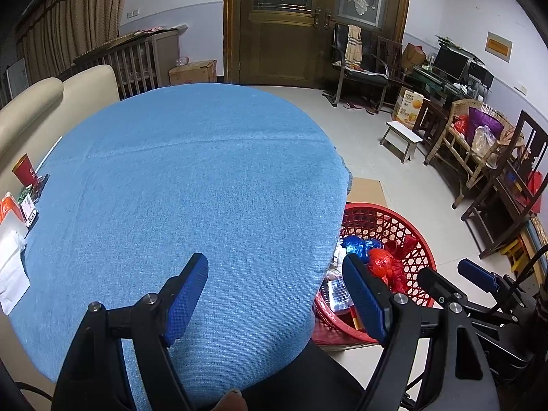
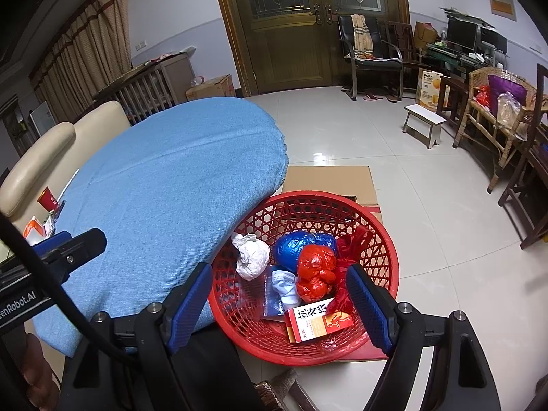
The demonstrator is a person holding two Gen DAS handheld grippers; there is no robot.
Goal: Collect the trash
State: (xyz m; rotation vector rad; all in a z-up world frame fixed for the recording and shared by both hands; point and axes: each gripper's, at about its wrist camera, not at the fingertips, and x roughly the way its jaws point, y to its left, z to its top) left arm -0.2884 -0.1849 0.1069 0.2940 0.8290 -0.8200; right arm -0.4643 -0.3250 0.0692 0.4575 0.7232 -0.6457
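Observation:
A red plastic basket (image 2: pixel 383 239) stands on a cardboard box beside the table. It holds a white paper wad (image 2: pixel 251 257), a blue bag (image 2: pixel 301 245), a red bag (image 2: pixel 315 270), a face mask (image 2: pixel 286 286) and a red and white medicine box (image 2: pixel 316 320). My right gripper (image 2: pixel 279 308) is open and empty above the basket's near side. My left gripper (image 1: pixel 274 303) is open and empty over the near right edge of the blue tablecloth (image 1: pixel 191 178). The basket (image 1: pixel 411 229) shows at the right of the left wrist view.
A red cup (image 1: pixel 24 170), a small carton (image 1: pixel 7 207), cards and white paper (image 1: pixel 12 267) lie at the table's left edge. A cream sofa (image 1: pixel 51 99) is behind. Chairs (image 1: pixel 363 65), a stool (image 1: pixel 400 138), a wicker bench and desk line the far right wall.

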